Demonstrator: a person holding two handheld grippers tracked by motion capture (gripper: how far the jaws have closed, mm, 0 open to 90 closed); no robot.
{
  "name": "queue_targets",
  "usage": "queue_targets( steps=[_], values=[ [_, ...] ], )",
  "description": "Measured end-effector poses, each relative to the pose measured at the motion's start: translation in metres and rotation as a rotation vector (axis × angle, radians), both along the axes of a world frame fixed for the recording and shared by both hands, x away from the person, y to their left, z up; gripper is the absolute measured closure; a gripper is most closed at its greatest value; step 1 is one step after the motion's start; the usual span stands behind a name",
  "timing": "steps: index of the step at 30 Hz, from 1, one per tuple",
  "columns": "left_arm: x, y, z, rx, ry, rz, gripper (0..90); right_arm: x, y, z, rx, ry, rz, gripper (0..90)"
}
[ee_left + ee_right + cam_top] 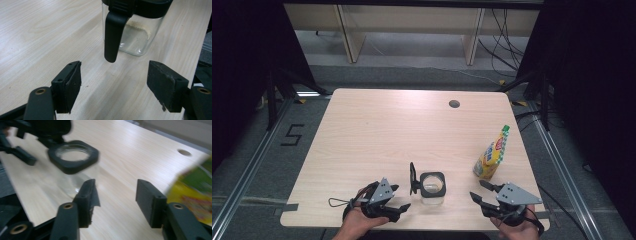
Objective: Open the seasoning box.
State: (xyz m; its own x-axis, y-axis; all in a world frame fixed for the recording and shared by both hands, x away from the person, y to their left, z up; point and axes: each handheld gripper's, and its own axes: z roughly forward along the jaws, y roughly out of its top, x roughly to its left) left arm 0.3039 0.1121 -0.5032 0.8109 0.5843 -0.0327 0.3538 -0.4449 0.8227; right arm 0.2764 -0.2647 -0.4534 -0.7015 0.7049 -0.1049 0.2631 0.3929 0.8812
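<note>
The glass jar (pixel 432 188) is sitting near the table's (pixel 377 130) front edge with its lid (pixel 412 178) flipped open, between both empty, released hand-held grippers: left (pixel 398 196), right (pixel 478 191). The yellow pouch (pixel 492 154) is standing just beyond the right one, which is probably reaching for it; gripping mid-body should keep it from tipping.

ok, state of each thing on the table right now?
Glass jar: upright, lid flipped open beside its mouth, almost empty.
Yellow seasoning pouch: upright, leaning, green cap on.
Left gripper: fingers open, nothing between them, short of the jar.
Right gripper: fingers open, holding nothing.
</note>
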Motion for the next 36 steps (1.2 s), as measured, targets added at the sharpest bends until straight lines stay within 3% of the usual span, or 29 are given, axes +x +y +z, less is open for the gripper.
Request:
queue_targets(
  steps=[2,5,6,7,8,9,11,12,13,15,16,17,18,19,20,24,26,27,28,31,33,34,36],
  values=[
    [0.001,0.003,0.001,0.039,-0.003,0.003,26.9,0.0,-0.007,-0.002,0.034,0.027,-0.073,42.0],
    [-0.001,0.002,0.0,0.02,0.009,0.011,26.3,0.005,-0.017,-0.006,0.038,0.048,-0.169,34.2],
    [0.0,0.002,0.0,0.037,-0.001,0.003,26.2,0.005,-0.019,-0.008,0.075,0.081,-0.222,30.8],
    [-0.002,0.001,-0.002,0.022,0.022,0.014,26.2,0.009,-0.021,-0.009,0.094,0.083,-0.247,27.3],
    [-0.001,0.001,-0.001,0.052,0.015,0.007,26.2,0.012,-0.023,-0.01,0.1,0.076,-0.267,23.4],
    [-0.001,0.0,-0.002,0.044,0.014,0.005,26.2,0.017,-0.024,-0.011,0.113,0.066,-0.301,16.3],
    [-0.002,-0.001,-0.003,0.035,0.025,0.008,26.2,0.025,-0.025,-0.012,0.113,0.047,-0.356,16.0],
    [-0.002,-0.001,-0.003,0.03,0.027,0.007,26.2,0.029,-0.027,-0.012,0.104,0.014,-0.36,14.9],
    [-0.003,-0.003,-0.003,0.014,0.029,0.014,26.2,0.031,-0.024,-0.013,0.126,0.036,-0.397,15.4],
    [-0.002,-0.002,-0.003,0.022,0.036,0.003,26.2,0.035,-0.021,-0.015,0.117,0.046,-0.424,15.4],
    [-0.002,-0.002,-0.003,0.021,0.033,0.005,26.2,0.038,-0.022,-0.016,0.117,0.033,-0.412,15.2],
    [-0.001,-0.001,-0.004,0.039,0.023,0.01,26.3,0.037,-0.019,-0.015,0.124,0.048,-0.421,15.3],
    [-0.001,-0.002,-0.004,0.029,0.026,0.01,26.4,0.041,-0.019,-0.016,0.1,0.019,-0.402,15.3],
    [0.0,-0.001,-0.003,0.047,0.017,0.002,26.4,0.043,-0.018,-0.017,0.083,0.01,-0.4,15.3],
    [0.0,-0.001,-0.003,0.032,0.014,0.0,26.5,0.045,-0.016,-0.017,0.076,0.006,-0.404,15.3],
    [0.001,0.0,-0.003,0.048,0.009,-0.007,26.5,0.054,-0.011,-0.018,0.063,-0.012,-0.439,15.5],
    [0.0,-0.001,-0.004,0.045,0.014,-0.005,26.5,0.057,-0.009,-0.018,0.051,-0.042,-0.443,15.5],
    [-0.001,-0.001,-0.004,0.039,0.04,-0.001,26.5,0.06,-0.009,-0.018,0.052,-0.056,-0.438,15.4],
    [-0.001,-0.004,-0.005,0.015,0.028,0.002,26.5,0.062,-0.009,-0.018,0.053,-0.054,-0.444,15.7],
    [-0.001,-0.003,-0.005,0.04,0.02,-0.012,26.5,0.068,-0.011,-0.02,0.064,-0.068,-0.445,14.6],
    [-0.002,-0.004,-0.006,0.028,0.04,-0.003,26.6,0.069,-0.011,-0.02,0.059,-0.076,-0.437,14.5],
    [-0.001,-0.003,-0.006,0.053,0.039,-0.006,27.0,0.069,-0.011,-0.02,0.061,-0.071,-0.434,14.7],
    [-0.002,-0.004,-0.007,0.038,0.039,-0.014,27.7,0.069,-0.011,-0.018,0.057,-0.062,-0.426,15.8]
  ],
)
